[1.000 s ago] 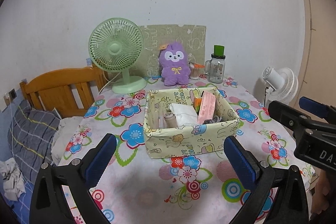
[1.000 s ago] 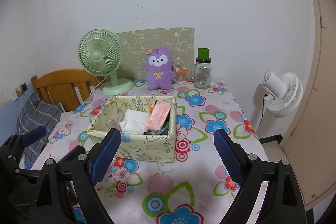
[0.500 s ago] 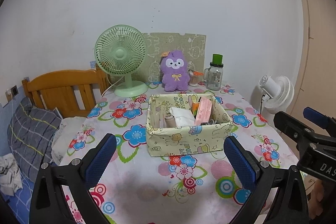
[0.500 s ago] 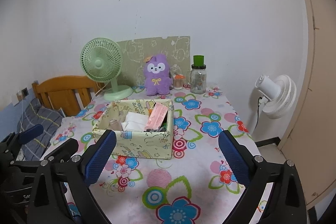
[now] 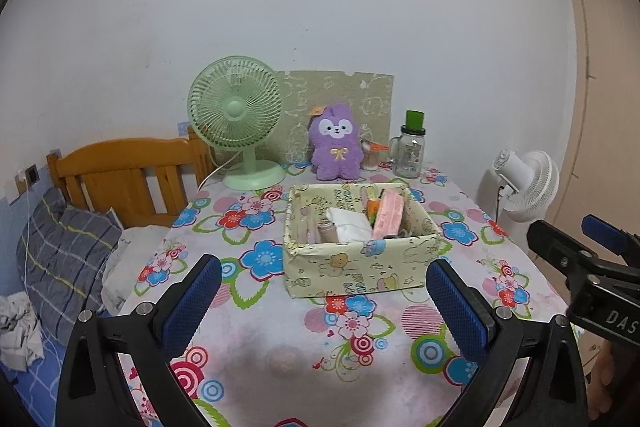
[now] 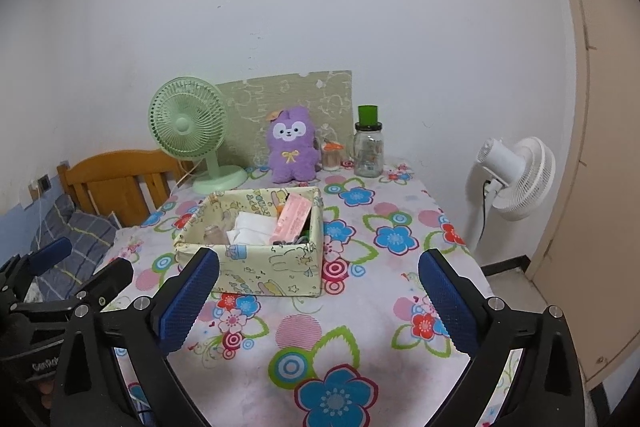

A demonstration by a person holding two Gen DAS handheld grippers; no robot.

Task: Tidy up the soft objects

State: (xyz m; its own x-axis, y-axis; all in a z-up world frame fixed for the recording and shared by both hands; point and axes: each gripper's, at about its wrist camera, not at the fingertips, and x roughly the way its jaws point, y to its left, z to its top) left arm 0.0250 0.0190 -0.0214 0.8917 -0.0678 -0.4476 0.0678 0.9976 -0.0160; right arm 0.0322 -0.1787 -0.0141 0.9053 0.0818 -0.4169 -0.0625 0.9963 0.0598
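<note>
Filling most of both views, a desk (image 5: 280, 347) under a bright flowered cloth stands against a white wall. At its left edge sits a bed with a wooden headboard (image 5: 120, 175) and a grey checked pillow (image 5: 64, 259); past its right edge a white floor fan (image 6: 516, 179) stands before a beige door. Along the back of the desk, from left: a green desk fan (image 5: 236, 115), a purple plush toy (image 5: 336, 147) and a glass jar (image 5: 410, 151) with a green lid. A pale yellow fabric box (image 5: 356, 267) sits mid-desk, holding white cloth (image 5: 348, 225) and a pink packet (image 5: 388, 215). Bare cloth lies open between box and near edge. The left tool (image 5: 326, 307) and right tool (image 6: 318, 301) both hang over that near edge, jaws spread wide and empty; the right jaws have just been opening.
</note>
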